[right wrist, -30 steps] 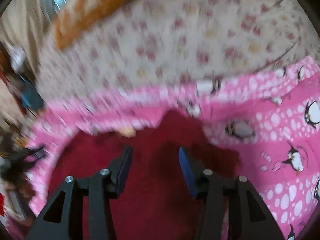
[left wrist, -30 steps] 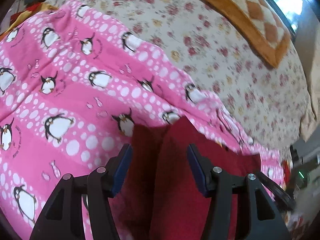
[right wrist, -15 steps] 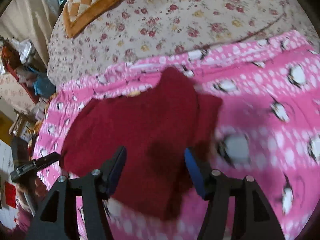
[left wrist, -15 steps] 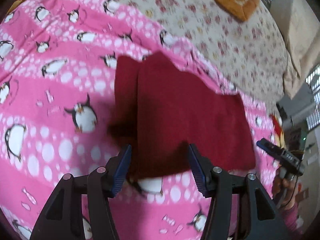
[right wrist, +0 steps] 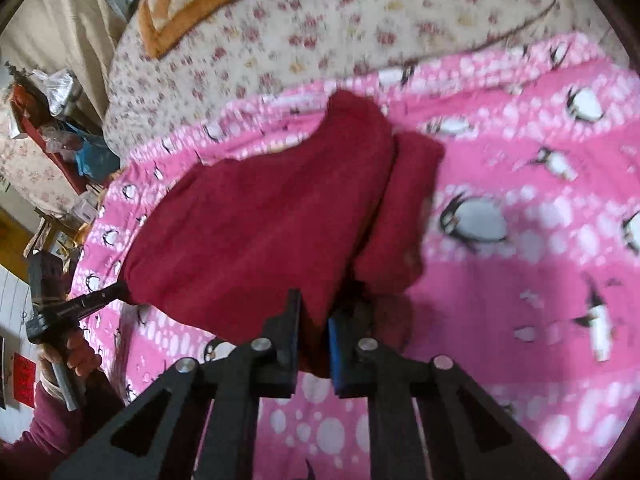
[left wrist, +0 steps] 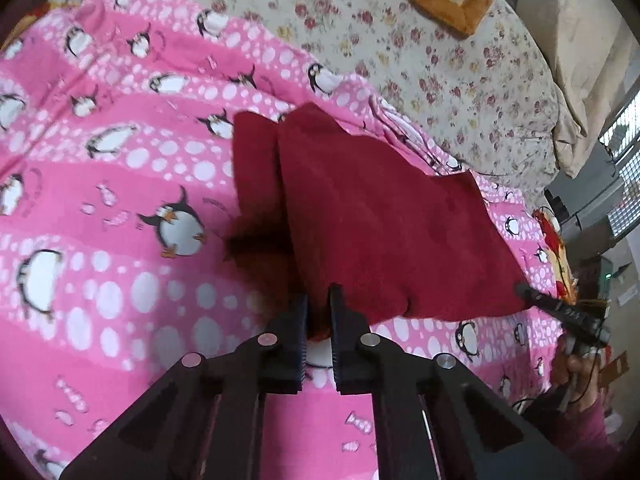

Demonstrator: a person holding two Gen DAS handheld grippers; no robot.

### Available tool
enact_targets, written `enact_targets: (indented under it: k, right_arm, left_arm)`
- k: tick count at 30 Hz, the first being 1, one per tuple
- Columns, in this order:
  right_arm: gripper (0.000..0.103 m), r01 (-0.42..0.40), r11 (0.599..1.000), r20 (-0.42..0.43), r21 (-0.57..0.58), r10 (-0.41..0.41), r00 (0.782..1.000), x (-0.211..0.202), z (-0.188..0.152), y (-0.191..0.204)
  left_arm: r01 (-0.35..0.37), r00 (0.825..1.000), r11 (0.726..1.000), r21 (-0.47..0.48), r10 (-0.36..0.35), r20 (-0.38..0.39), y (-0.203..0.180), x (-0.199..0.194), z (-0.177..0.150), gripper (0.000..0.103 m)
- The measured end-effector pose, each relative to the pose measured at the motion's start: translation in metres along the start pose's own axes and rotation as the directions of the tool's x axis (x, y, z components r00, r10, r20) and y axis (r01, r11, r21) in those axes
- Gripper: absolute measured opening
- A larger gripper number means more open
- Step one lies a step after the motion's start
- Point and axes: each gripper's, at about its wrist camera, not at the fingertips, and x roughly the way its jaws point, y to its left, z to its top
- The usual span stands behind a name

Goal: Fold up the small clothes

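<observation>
While both grippers pinch the red cloth [left wrist: 384, 232], it lies on the blanket [left wrist: 120, 200].
Left gripper [left wrist: 318, 320] and right gripper [right wrist: 314, 332] have jaws pressed on its near edge (one each corner).

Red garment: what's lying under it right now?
The red garment lies on the pink penguin blanket, which spreads past every edge. Whatever lies beneath its middle is covered and cannot be seen.

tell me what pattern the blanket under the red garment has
Pink stripes with white dots and penguins on the blanket, clearest in the left wrist view.
</observation>
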Motion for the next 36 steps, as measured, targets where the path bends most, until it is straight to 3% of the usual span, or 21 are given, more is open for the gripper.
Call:
enact_targets:
  k: [3, 7, 11, 15, 17, 18, 20, 23, 28, 32, 36]
  right_arm:
    - [0.008, 0.015, 1.0, 0.01, -0.006, -0.015, 1.0, -0.015, 0.001, -0.004]
    - [0.008, 0.065, 0.998, -0.05, 0.015, -0.064, 0.997, 0.003, -0.013, -0.018]
    - [0.01, 0.042, 0.997, -0.057, 0.063, -0.038, 0.998, 0.004, -0.017, -0.025]
    - [0.032, 0.069, 0.995, -0.023, 0.074, -0.067, 0.997, -0.018, -0.006, -0.012]
    - [0.034, 0.054, 0.998, -0.005, 0.033, -0.054, 0.999, -0.022, -0.001, 0.002]
    - [0.035, 0.049, 0.999, -0.003, 0.003, -0.049, 0.999, -0.019, 0.003, 0.012]
    - [0.035, 0.037, 0.998, -0.015, -0.05, -0.038, 0.999, -0.005, 0.012, 0.034]
    - [0.035, 0.024, 0.994, -0.027, -0.103, -0.027, 0.999, 0.031, 0.03, 0.061]
    - [0.035, -0.016, 0.994, -0.057, -0.104, 0.01, 0.998, 0.108, 0.063, 0.1]
    - [0.035, -0.029, 0.984, -0.079, -0.174, 0.016, 0.997, 0.16, 0.083, 0.133]
    - [0.035, 0.034, 0.976, -0.095, -0.217, -0.056, 0.994, 0.211, 0.096, 0.146]
  left_arm:
    - [0.001, 1.0, 1.0, -0.014, -0.002, -0.012, 0.008, -0.004, -0.004, 0.0]
    - [-0.052, 0.996, 0.998, -0.036, 0.049, -0.069, 0.019, 0.006, -0.012, 0.0]
    - [-0.03, 0.999, 0.999, -0.011, 0.029, -0.032, 0.013, -0.003, -0.013, 0.0]
    - [-0.029, 0.999, 0.999, -0.029, 0.029, 0.013, 0.011, -0.014, -0.007, 0.0]
    - [-0.039, 0.998, 0.999, -0.035, 0.041, 0.05, 0.007, -0.018, -0.003, 0.0]
    - [-0.04, 0.997, 0.998, -0.041, 0.042, 0.066, 0.006, -0.018, 0.0, 0.008]
    - [-0.045, 0.996, 0.997, -0.059, 0.049, 0.074, 0.005, -0.012, 0.005, 0.013]
    - [-0.061, 0.997, 0.995, -0.08, 0.065, 0.049, 0.004, 0.003, 0.011, 0.013]
    - [-0.139, 0.99, 0.986, -0.093, 0.137, -0.025, 0.009, 0.029, 0.01, 0.013]
    - [-0.129, 0.991, 0.984, -0.122, 0.123, -0.054, 0.018, 0.037, 0.008, 0.013]
    - [-0.118, 0.992, 0.985, -0.126, 0.113, -0.051, 0.02, 0.038, 0.009, 0.015]
